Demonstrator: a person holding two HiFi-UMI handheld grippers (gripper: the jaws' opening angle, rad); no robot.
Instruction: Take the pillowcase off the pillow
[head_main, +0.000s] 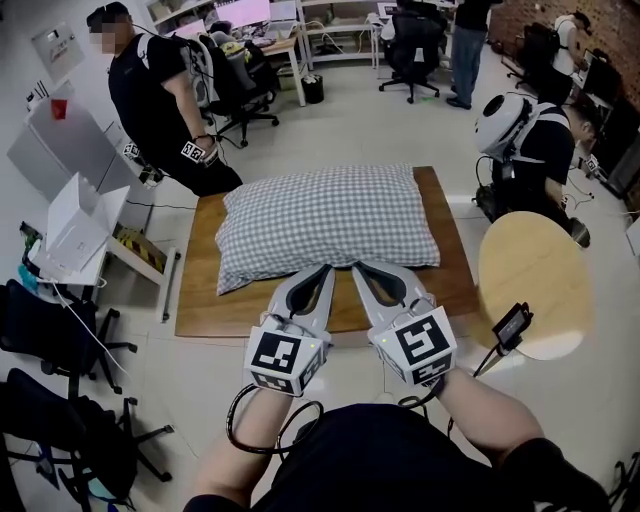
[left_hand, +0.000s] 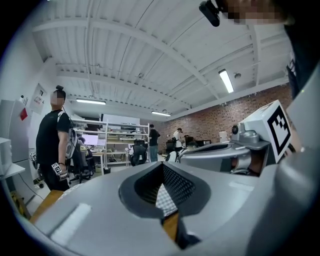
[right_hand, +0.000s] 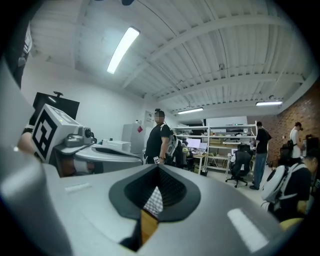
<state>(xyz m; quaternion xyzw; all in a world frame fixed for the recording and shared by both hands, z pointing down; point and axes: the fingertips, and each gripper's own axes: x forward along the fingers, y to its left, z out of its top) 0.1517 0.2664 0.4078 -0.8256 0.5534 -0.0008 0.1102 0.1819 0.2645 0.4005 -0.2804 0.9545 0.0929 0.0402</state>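
Observation:
A pillow in a grey-and-white checked pillowcase (head_main: 325, 225) lies flat on a wooden board (head_main: 200, 300) on the floor. I hold both grippers side by side in front of me, above the pillow's near edge and touching nothing. The left gripper (head_main: 325, 270) is shut and empty, and so is the right gripper (head_main: 357, 270). In the left gripper view the shut jaws (left_hand: 162, 167) leave a small gap that shows a patch of checked pillowcase (left_hand: 165, 199). The right gripper view shows its shut jaws (right_hand: 157, 170) and a similar patch of pillowcase (right_hand: 154, 201).
A round wooden table (head_main: 535, 285) stands right of the board. One person (head_main: 160, 100) stands at the board's back left corner; another with a white helmet (head_main: 530, 140) crouches at the right. White boxes (head_main: 80, 225) and black office chairs (head_main: 50, 340) crowd the left side.

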